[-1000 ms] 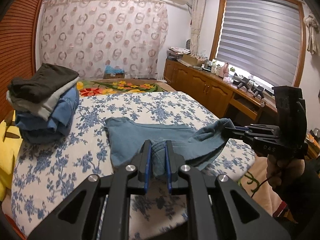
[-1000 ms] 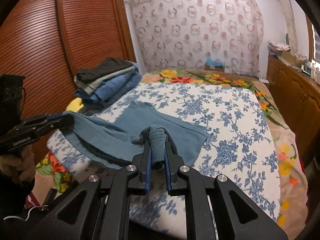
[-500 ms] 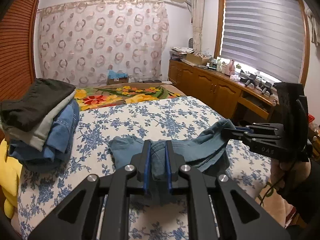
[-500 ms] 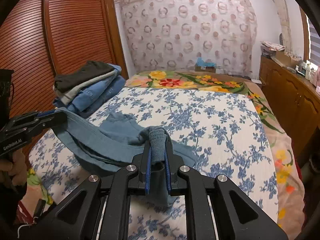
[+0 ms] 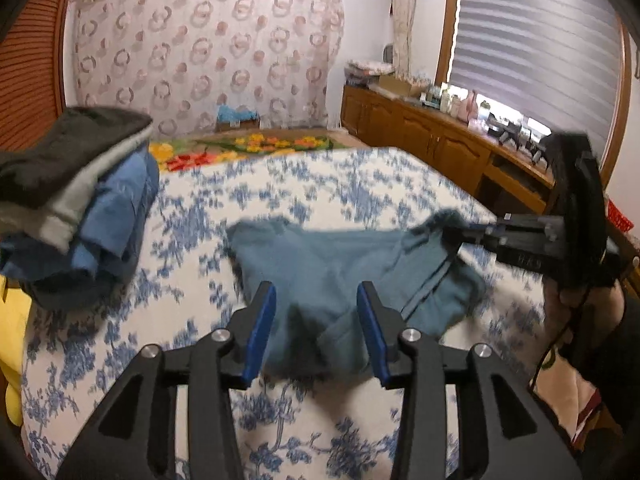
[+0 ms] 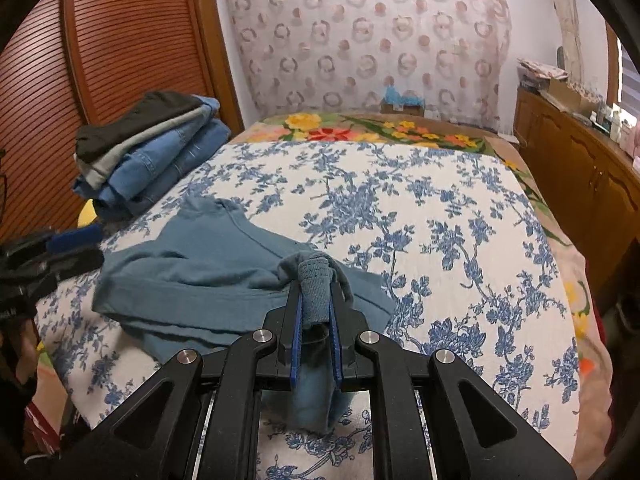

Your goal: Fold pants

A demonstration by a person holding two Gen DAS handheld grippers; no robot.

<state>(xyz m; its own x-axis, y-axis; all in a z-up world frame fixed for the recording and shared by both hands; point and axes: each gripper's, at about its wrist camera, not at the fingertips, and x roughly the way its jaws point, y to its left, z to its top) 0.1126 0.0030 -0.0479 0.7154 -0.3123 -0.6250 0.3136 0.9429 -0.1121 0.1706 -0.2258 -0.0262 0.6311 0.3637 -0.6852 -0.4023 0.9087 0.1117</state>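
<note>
- Teal-blue cotton: the pants (image 6: 208,276) lie folded over on the blue-flowered bedspread (image 6: 440,216), near its front edge and toward the wardrobe side, with the doubled layers bunched at the corner nearest you.
- Your left gripper (image 5: 316,320) has just been opening: its blue pads (image 5: 262,320) now stand apart with the cloth lying slack between them, and neither pad presses on it. That corner looks set down.
- Your right gripper (image 6: 316,316) has its jaws pressed together on a rolled-up bit of the same cloth, which sticks out past the fingertips. In the left wrist view it reaches in from the right, holding the far right corner a little above the bedspread.
- So the relation that matters: the fold's long axis runs across from one gripper to the other, and only the right end is not yet laid down. The right hand is the one placed to finish this fold; the likely next move is lowering that corner in line with the left one and letting go.
- Watch the front edge of the bed: the fold sits close to it, and a layer hangs below the right jaws, so a slack release may drag cloth off the side.
- Room to move is good ahead and to the right, where the bedspread is bare. On the left, the stack of folded clothes (image 6: 148,152) sits near but apart from the pants, and the wooden cabinets (image 5: 440,152) stand well off to the right.
</note>
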